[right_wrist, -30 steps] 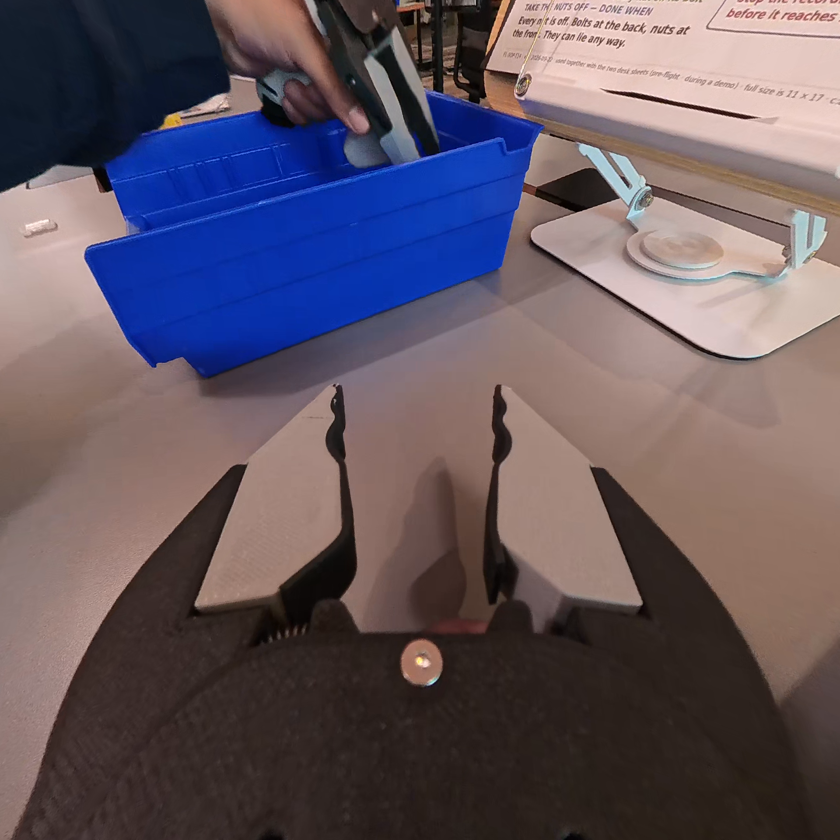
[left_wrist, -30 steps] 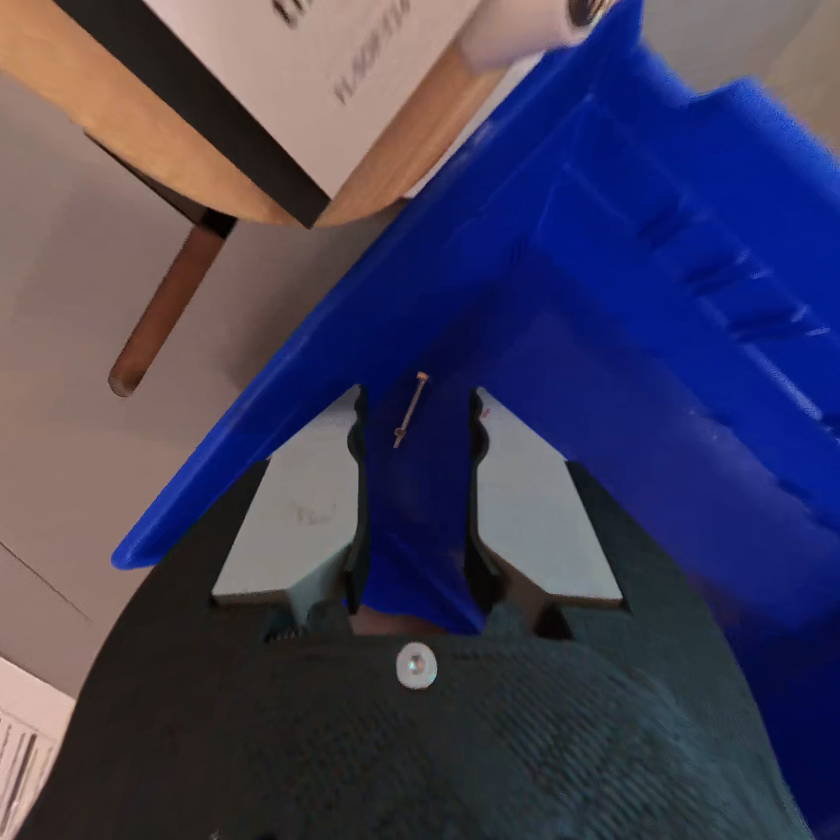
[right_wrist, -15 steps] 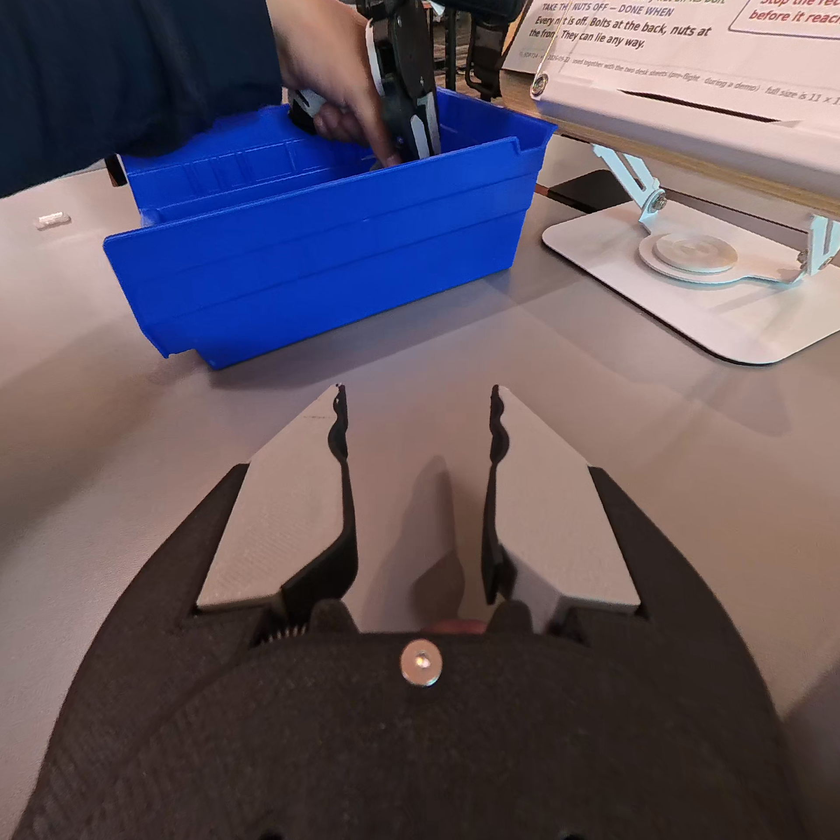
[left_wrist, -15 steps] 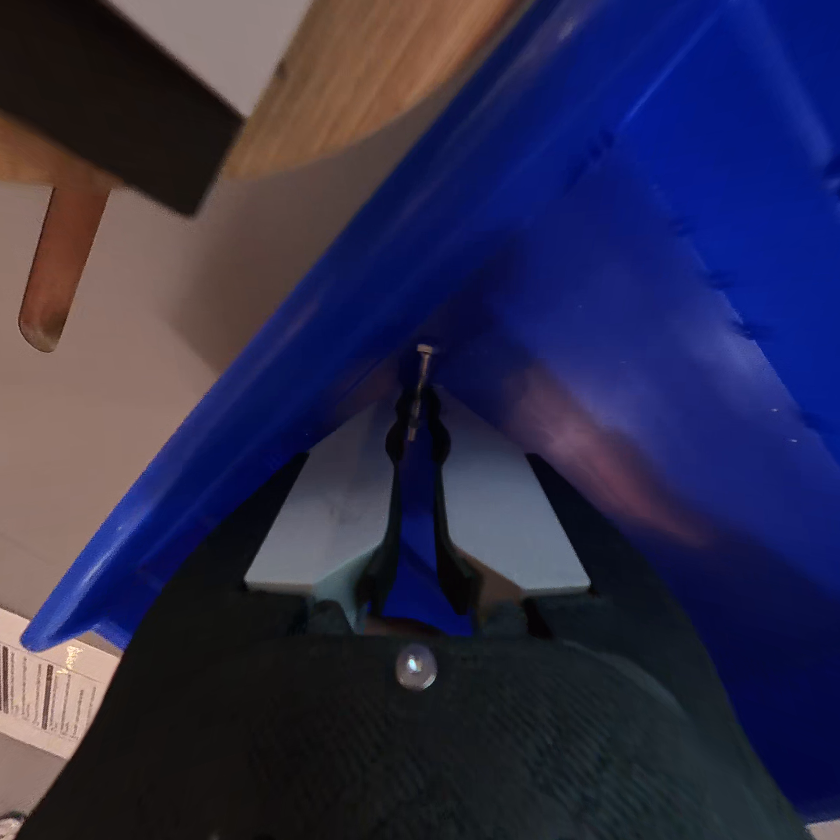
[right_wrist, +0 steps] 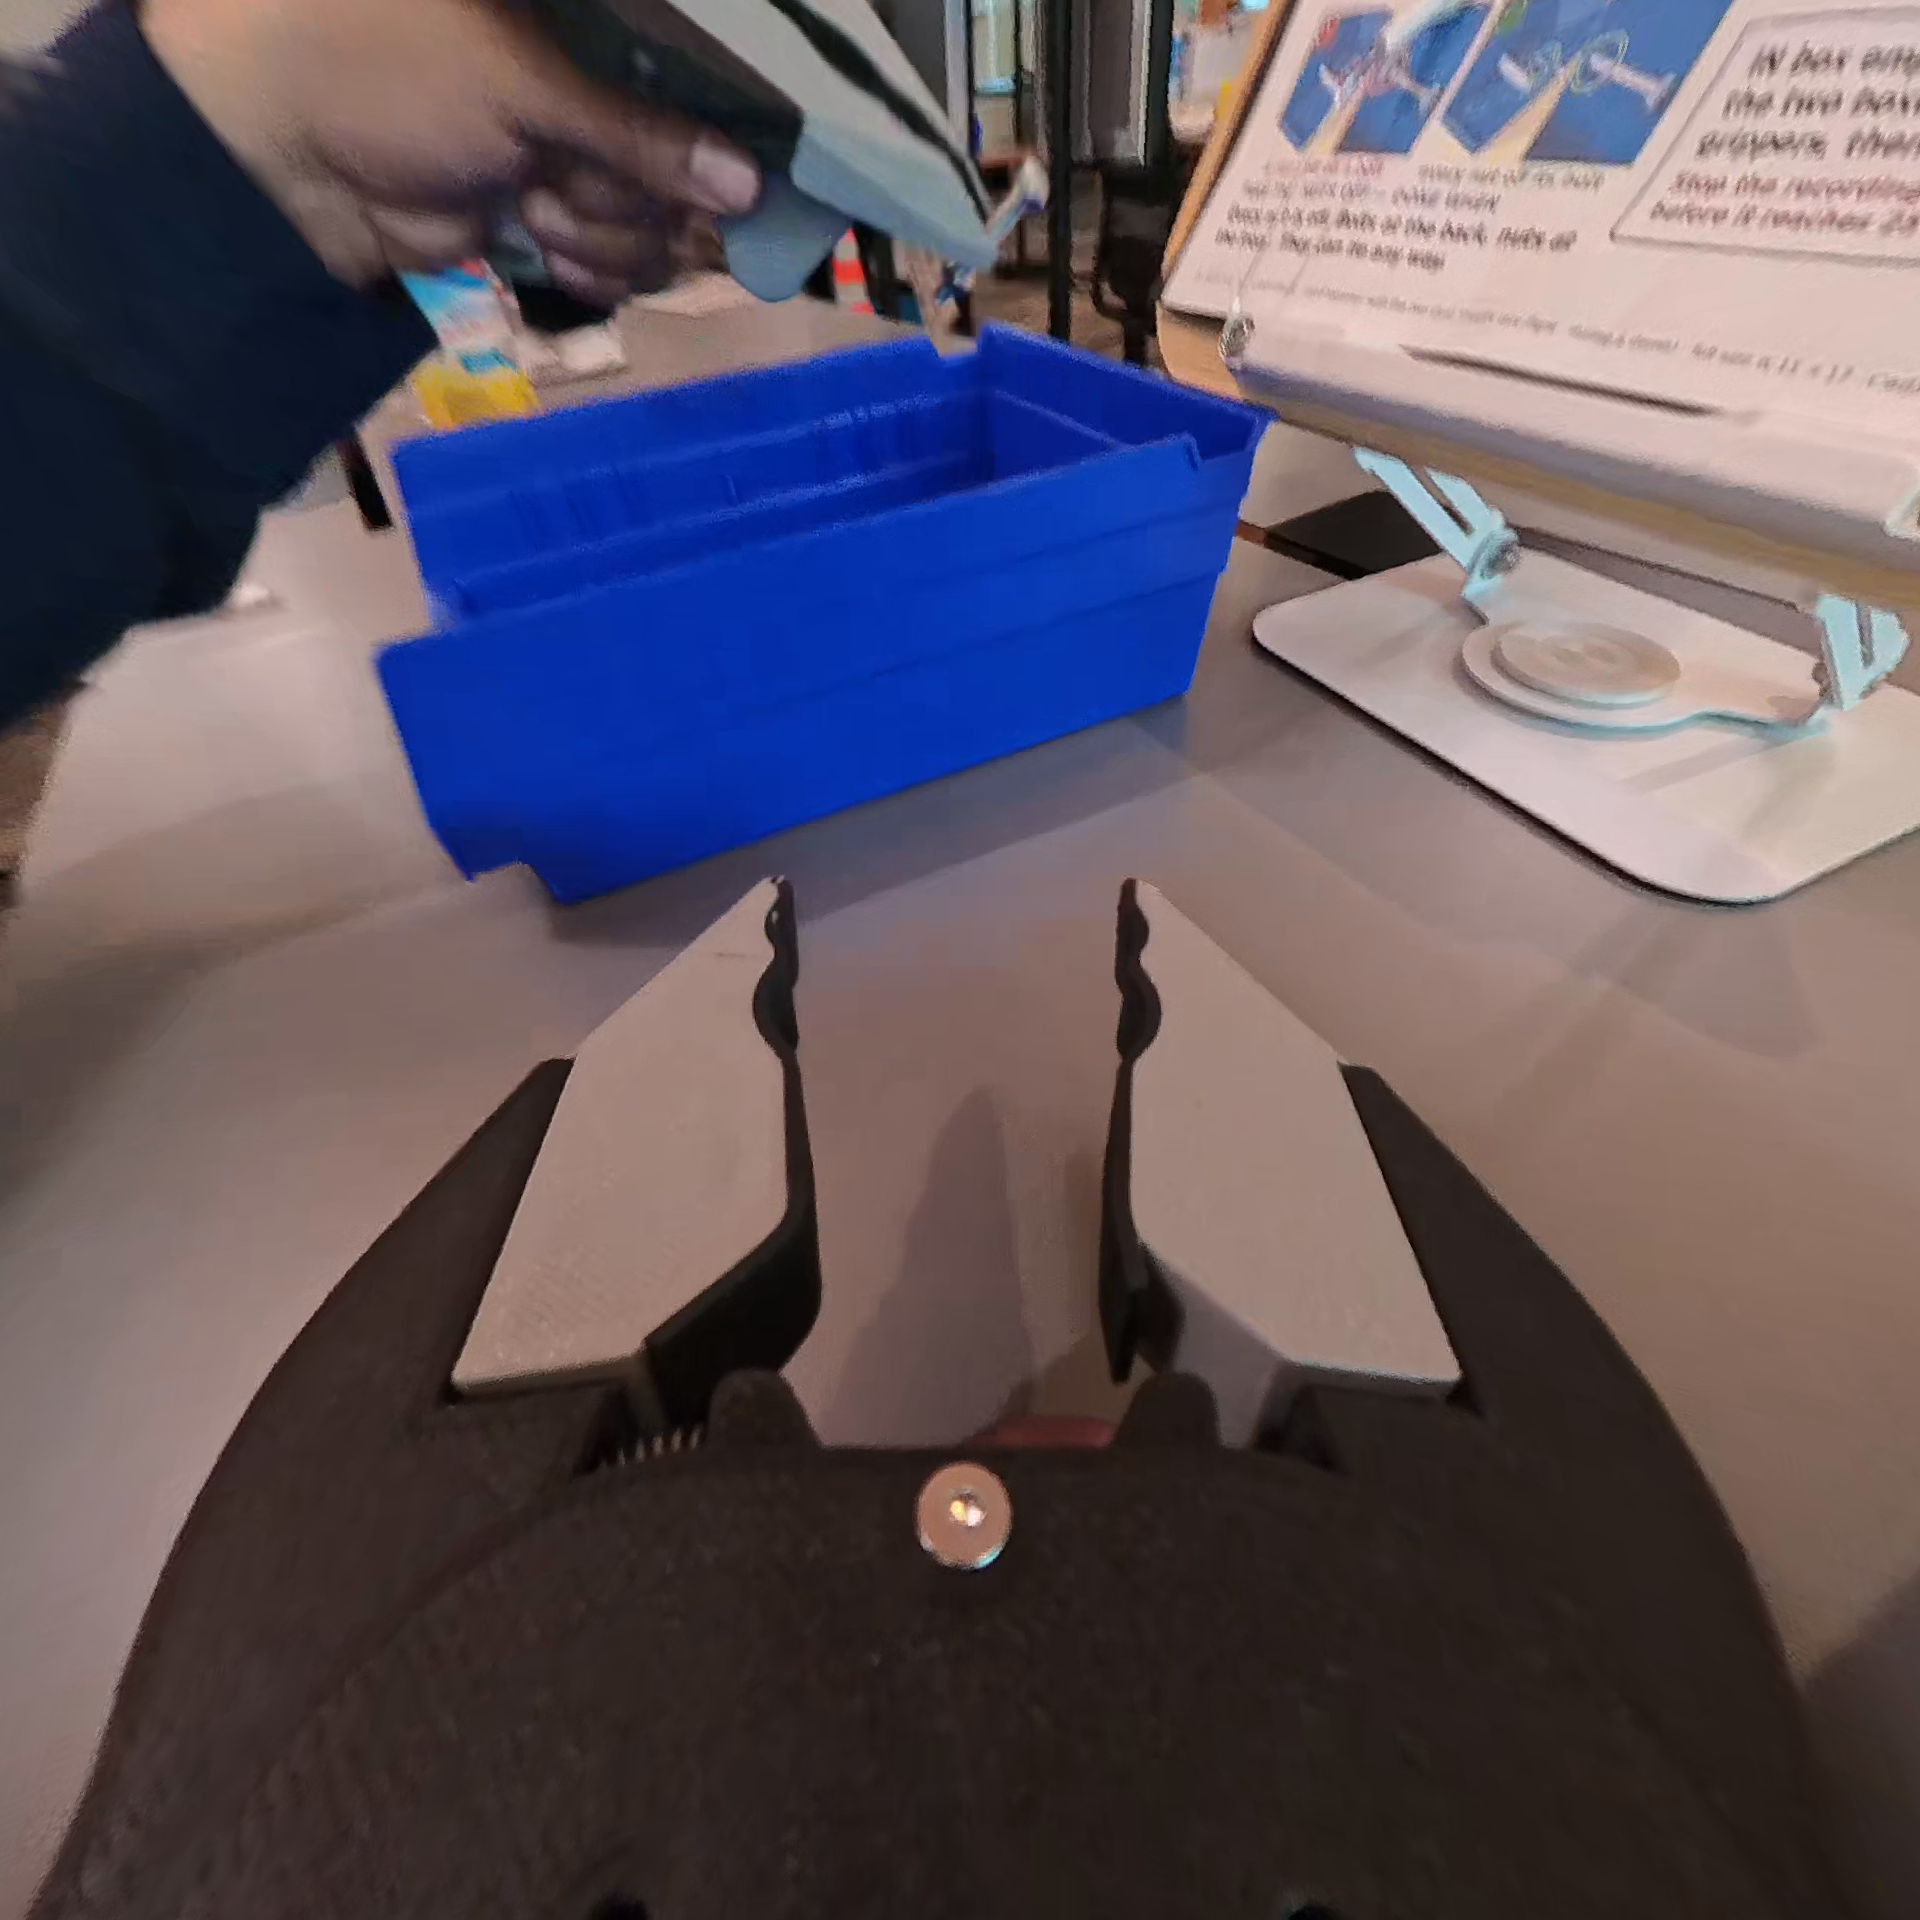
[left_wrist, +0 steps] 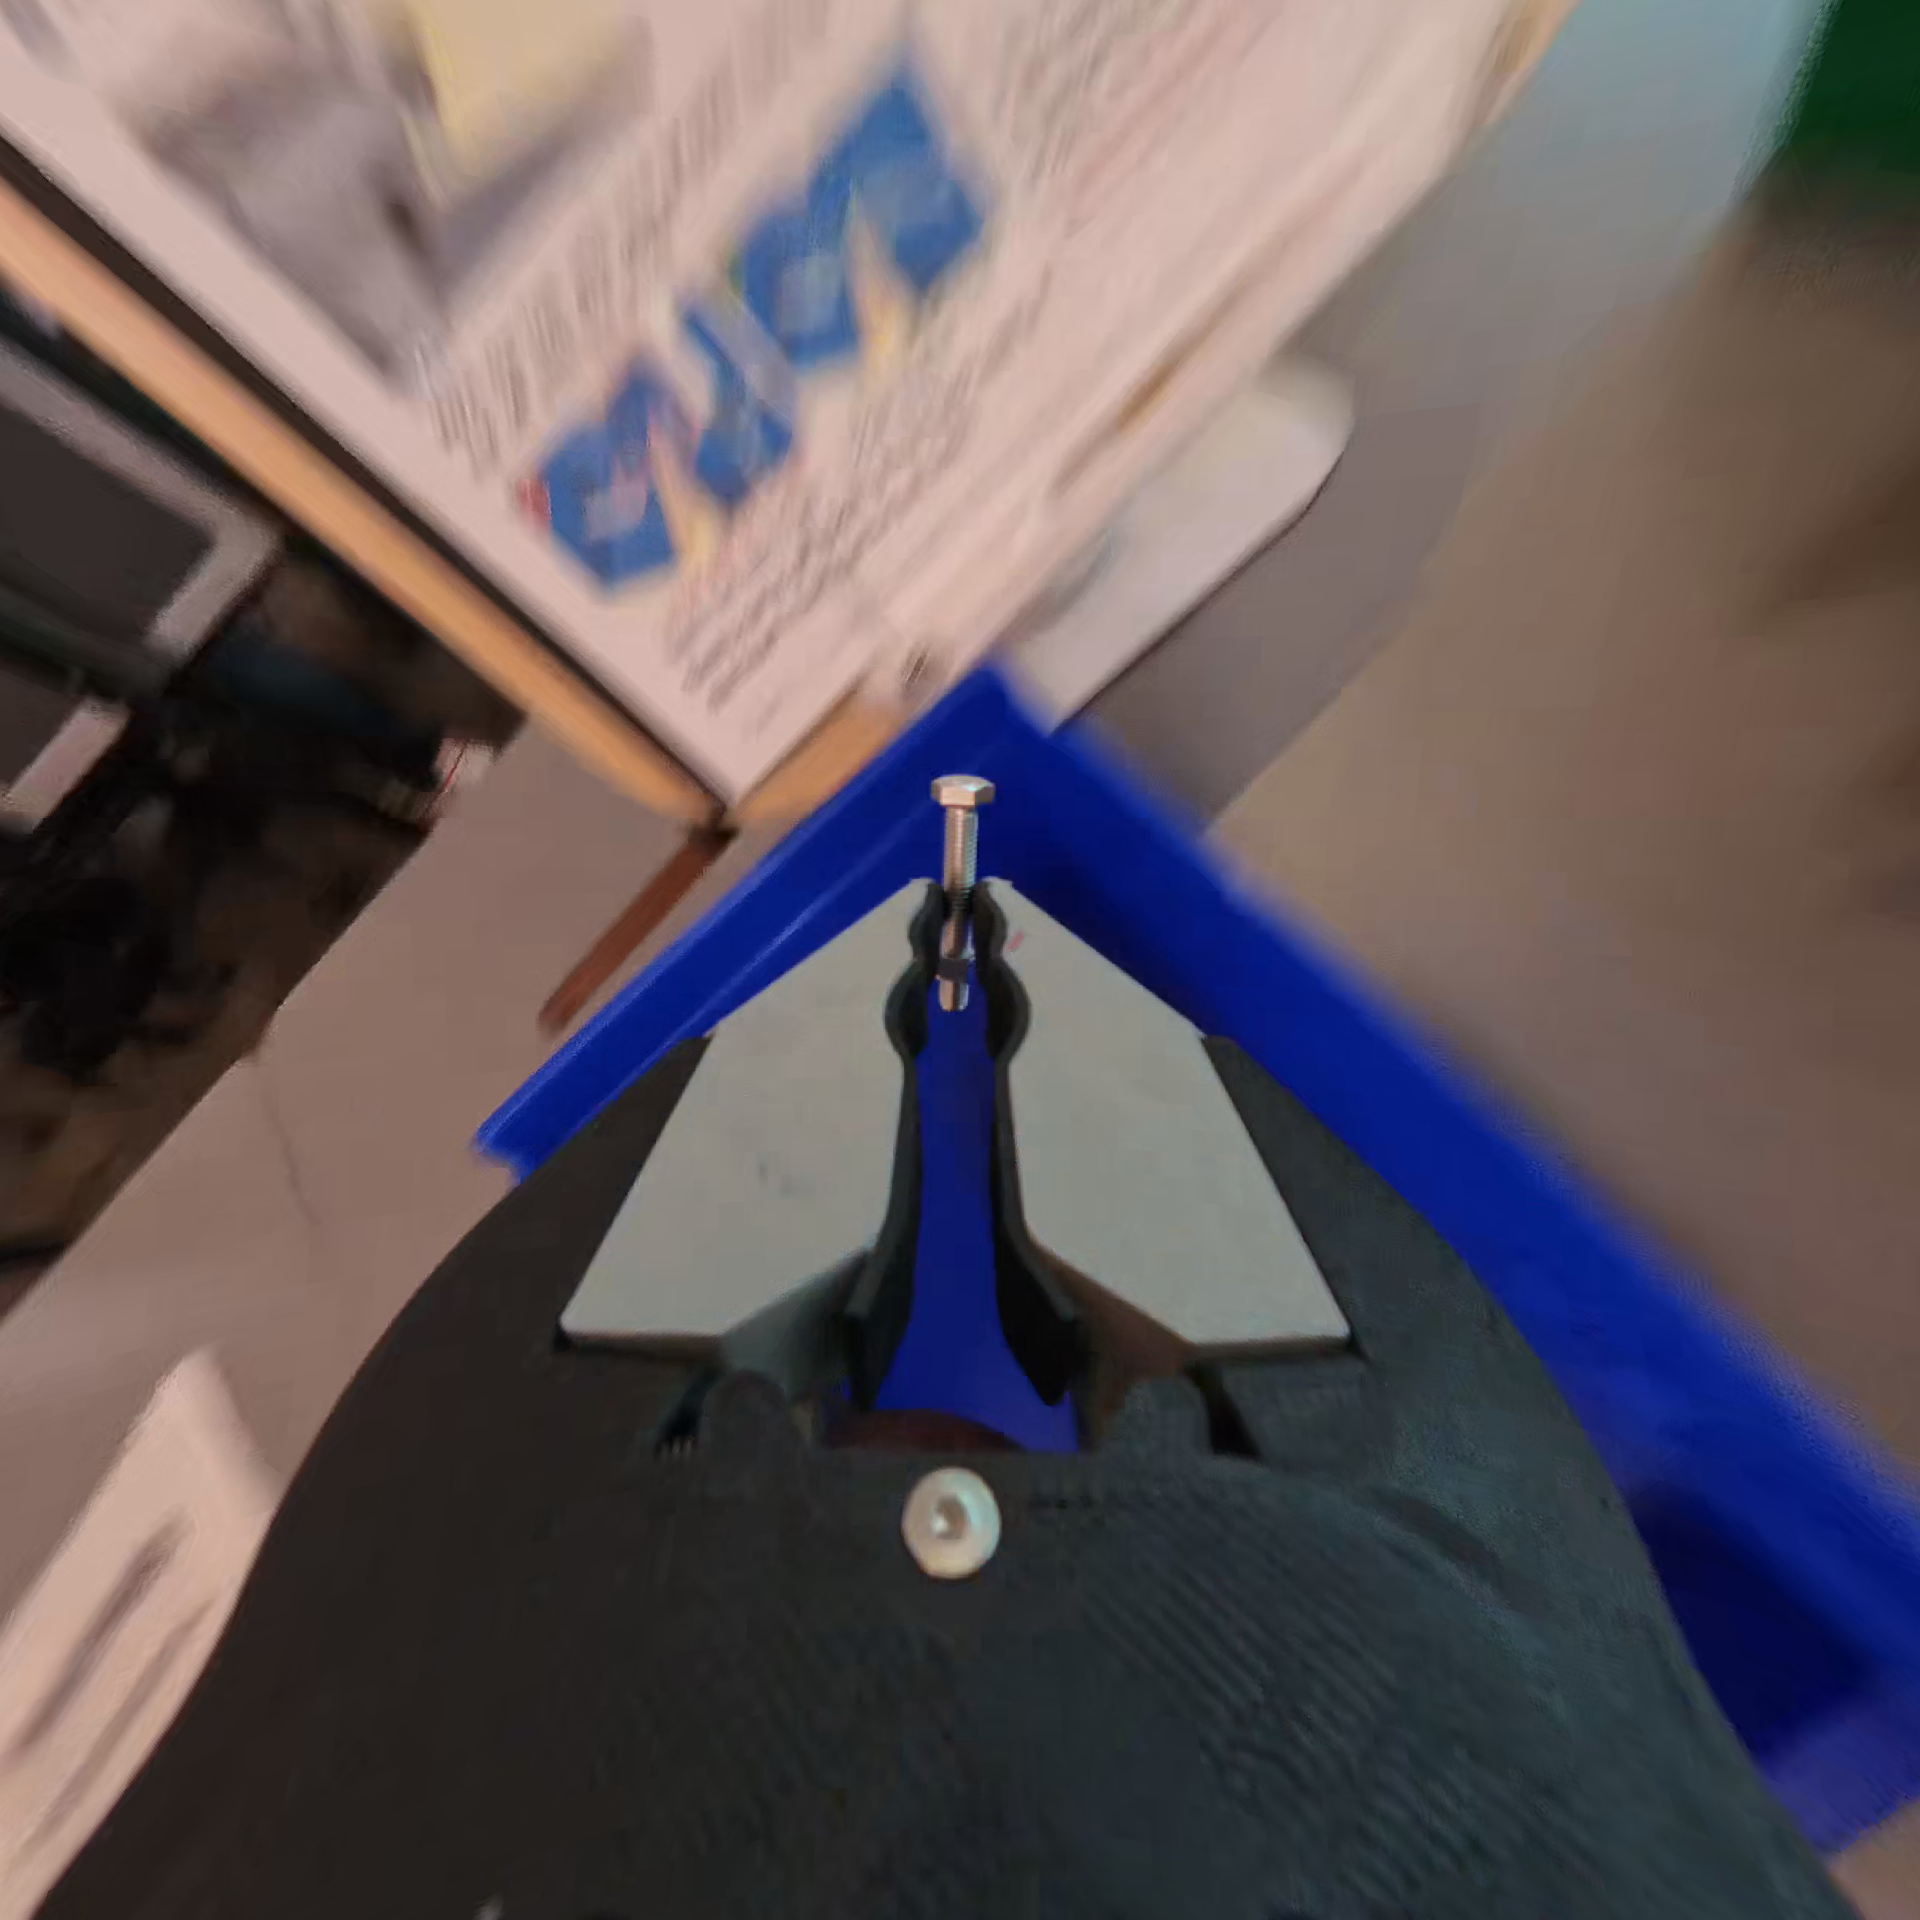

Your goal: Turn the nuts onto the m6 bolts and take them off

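The right claw (right_wrist: pixel 951 914) hovered low over the grey surface (right_wrist: pixel 1558 1091) with its fingers apart and nothing between them. Beyond it a blue bin (right_wrist: pixel 810 665) stood toward the far edge. Above the bin a hand (right_wrist: pixel 468 156) held the left claw (right_wrist: pixel 997 218), blurred.

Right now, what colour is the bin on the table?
Bright blue; the bin shows best in the right wrist view.
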A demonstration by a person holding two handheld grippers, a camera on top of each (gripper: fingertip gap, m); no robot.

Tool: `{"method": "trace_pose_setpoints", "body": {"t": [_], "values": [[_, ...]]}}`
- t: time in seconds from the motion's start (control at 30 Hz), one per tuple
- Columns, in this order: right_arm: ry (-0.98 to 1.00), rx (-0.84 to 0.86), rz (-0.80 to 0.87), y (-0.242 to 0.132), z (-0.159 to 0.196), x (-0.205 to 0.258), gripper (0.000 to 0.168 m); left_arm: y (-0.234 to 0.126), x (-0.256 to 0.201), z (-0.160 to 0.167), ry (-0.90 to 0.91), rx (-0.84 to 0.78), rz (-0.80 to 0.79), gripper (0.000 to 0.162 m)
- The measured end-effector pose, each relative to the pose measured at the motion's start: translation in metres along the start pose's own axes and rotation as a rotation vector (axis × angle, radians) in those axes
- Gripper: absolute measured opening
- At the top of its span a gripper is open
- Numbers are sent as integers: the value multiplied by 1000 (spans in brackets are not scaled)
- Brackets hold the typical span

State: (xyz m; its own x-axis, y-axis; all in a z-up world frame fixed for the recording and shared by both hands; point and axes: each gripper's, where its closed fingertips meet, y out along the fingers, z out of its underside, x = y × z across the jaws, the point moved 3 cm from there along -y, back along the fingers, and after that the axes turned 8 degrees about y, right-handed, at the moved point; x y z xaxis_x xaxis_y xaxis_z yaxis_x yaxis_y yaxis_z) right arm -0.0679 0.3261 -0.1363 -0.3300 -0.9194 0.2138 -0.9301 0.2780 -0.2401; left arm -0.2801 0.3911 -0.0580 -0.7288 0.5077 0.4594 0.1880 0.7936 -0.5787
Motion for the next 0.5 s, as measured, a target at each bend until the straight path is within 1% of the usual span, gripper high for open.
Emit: {"method": "trace_pose_setpoints", "body": {"t": [0.07,0.1,0.17,0.23,0.3,0.4,0.47,0.5], "values": [[21,-48,-54,-6,-12,8,59,-32,-31,-49,-117,-314,72,3],[29,-70,-78,-10,-18,11,59,-47,-48,-68,-165,-445,111,3],[46,-126,-118,-19,-32,17,59,-68,-86,-94,-223,-627,203,3],[54,-186,-168,-31,-47,25,59,-78,-122,-110,-265,-740,292,2],[66,-252,-233,-46,-62,33,59,-81,-150,-118,-315,-810,361,3],[95,-328,-354,-68,-79,46,53,-80,-166,-123,-406,-904,402,3],[112,-357,-381,-75,-85,49,50,-79,-172,-121,-460,-994,456,3],[115,-358,-383,-75,-86,49,50,-76,-176,-119,-505,-1012,515,3]]}}
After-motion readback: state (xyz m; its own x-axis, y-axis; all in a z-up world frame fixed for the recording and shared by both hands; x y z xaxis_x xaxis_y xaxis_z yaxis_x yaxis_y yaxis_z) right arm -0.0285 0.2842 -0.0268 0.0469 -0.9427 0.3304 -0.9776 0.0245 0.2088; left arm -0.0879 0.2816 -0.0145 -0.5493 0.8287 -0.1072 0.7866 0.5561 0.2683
